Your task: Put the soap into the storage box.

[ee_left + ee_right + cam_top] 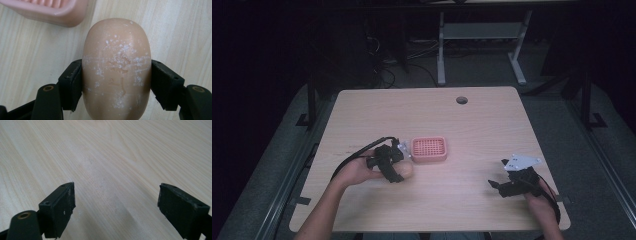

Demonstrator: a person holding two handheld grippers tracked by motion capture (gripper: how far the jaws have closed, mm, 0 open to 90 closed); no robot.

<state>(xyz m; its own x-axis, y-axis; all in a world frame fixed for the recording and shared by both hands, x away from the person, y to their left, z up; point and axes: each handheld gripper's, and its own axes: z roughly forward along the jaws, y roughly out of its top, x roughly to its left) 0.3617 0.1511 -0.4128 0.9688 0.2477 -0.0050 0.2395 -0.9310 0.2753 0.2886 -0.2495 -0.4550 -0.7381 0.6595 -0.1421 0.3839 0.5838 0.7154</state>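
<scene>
Peach soap (116, 67) pinched in the left gripper (398, 161), just beside the pink dish (429, 149).
Its jaws press the bar's two long sides, low over the bench (462, 130), likely for placing it in the dish; the right gripper (502, 184) rests well apart, jaws spread and empty.
</scene>
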